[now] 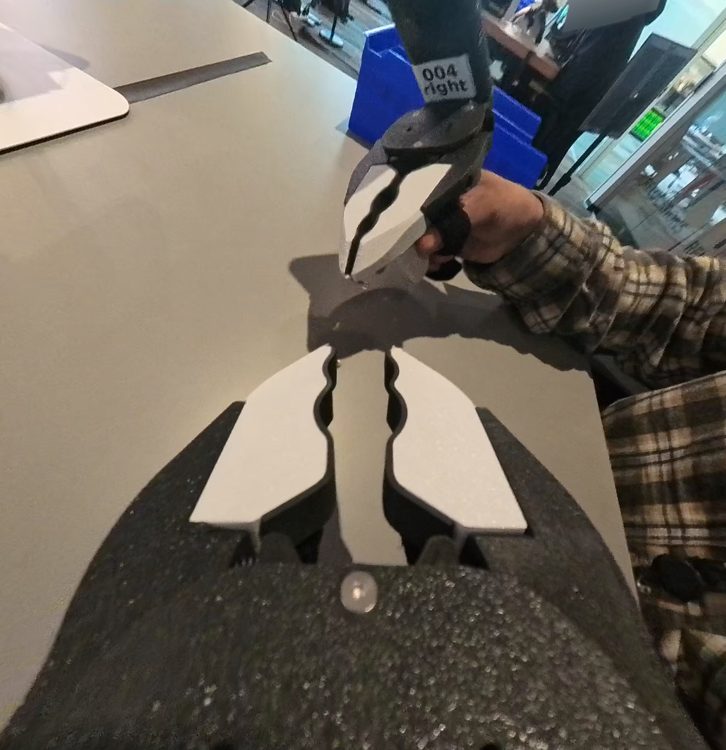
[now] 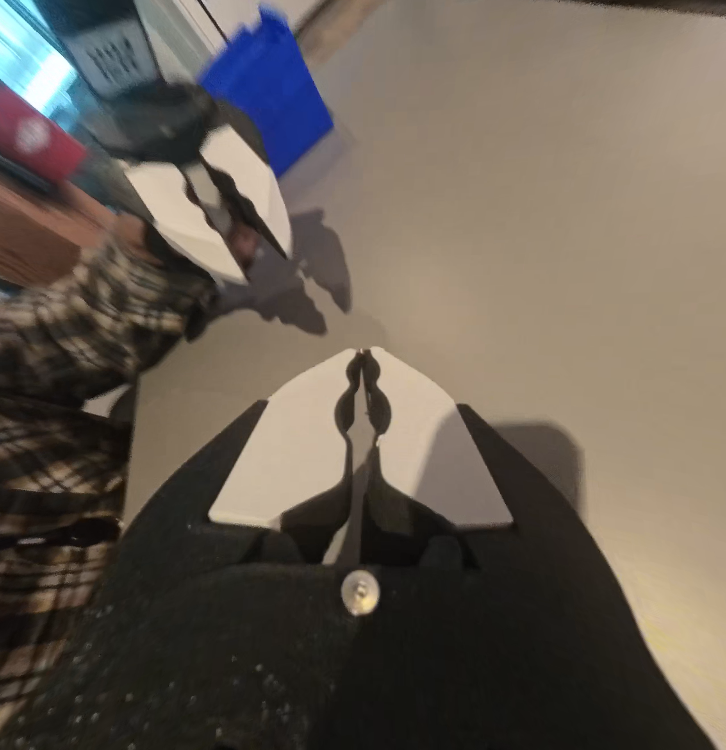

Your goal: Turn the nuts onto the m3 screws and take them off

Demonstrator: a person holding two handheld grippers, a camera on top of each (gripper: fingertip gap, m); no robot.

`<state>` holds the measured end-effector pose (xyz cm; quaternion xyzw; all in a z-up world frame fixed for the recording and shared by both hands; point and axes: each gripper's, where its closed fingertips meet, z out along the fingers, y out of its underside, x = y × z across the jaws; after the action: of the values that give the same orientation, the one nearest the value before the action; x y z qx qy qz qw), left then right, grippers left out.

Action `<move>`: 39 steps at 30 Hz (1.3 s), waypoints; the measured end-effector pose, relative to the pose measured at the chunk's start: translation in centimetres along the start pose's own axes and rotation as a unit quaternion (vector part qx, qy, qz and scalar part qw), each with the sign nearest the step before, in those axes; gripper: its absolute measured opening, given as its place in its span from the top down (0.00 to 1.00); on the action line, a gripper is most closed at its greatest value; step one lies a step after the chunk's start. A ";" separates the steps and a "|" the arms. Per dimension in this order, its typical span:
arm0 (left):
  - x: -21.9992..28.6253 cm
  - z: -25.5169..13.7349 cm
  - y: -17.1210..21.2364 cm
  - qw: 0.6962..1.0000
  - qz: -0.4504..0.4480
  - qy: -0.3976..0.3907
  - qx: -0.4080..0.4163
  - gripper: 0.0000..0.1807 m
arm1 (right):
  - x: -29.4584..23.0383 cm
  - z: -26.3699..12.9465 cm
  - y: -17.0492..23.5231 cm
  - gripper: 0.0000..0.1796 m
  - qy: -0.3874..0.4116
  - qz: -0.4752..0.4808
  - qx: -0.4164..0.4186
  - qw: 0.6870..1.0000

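my left gripper (image 1: 360,354) sits low over the beige table (image 1: 170,284), its white fingers (image 1: 272,446) spread with a clear strip of tabletop between them. a small dark thing that may be a screw (image 1: 337,362) shows against the inner edge of the left-hand fingertip, but i cannot tell whether it is held or just lying there.

at about 12 o'clock from it, well apart, my right gripper (image 1: 355,276) points down at the table with its tips nearly touching the surface. its fingers are drawn narrow, almost together. something tiny and bright (image 1: 363,284) glints at the tips, too small for me to name. in its own view the right gripper (image 2: 363,350) shows the tips pressed close, with a thin dark sliver (image 2: 367,399) running down the gap.

a hand (image 1: 491,219) in a plaid sleeve (image 1: 596,292) grips its handle at 3 o'clock. a blue bin (image 1: 393,81) stands at 1 o'clock, at the far table edge, and a white board (image 1: 48,109) lies at 10 o'clock.
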<state>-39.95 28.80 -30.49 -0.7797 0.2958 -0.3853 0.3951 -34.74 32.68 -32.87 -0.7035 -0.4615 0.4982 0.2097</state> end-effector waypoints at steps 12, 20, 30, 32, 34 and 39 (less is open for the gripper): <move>3.2 3.2 -4.4 0.972 -0.109 0.137 0.157 0.88 | -4.0 -2.0 -5.9 1.00 -0.157 0.065 0.261 0.950; 2.6 2.9 -5.8 0.973 -0.088 0.104 0.185 0.87 | -5.6 -2.6 -7.1 1.00 -0.190 0.054 0.302 0.933; 3.6 3.1 -6.9 0.967 -0.079 0.123 0.209 0.87 | -6.5 -3.0 -8.2 1.00 -0.213 0.062 0.348 0.911; 3.6 3.0 -7.1 0.967 -0.075 0.121 0.213 0.88 | -6.7 -3.0 -8.4 1.00 -0.220 0.067 0.354 0.906; 3.7 2.9 -7.2 0.967 -0.073 0.123 0.213 0.89 | -6.8 -2.9 -8.6 1.00 -0.224 0.070 0.360 0.903; 3.7 2.5 -7.5 0.965 -0.064 0.121 0.225 0.92 | -7.1 -2.9 -8.8 1.00 -0.232 0.073 0.367 0.898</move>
<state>-34.76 30.80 -23.80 -0.6357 0.1966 -0.5575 0.4963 -36.57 31.37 -21.41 -0.4725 -0.2284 0.7956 0.3027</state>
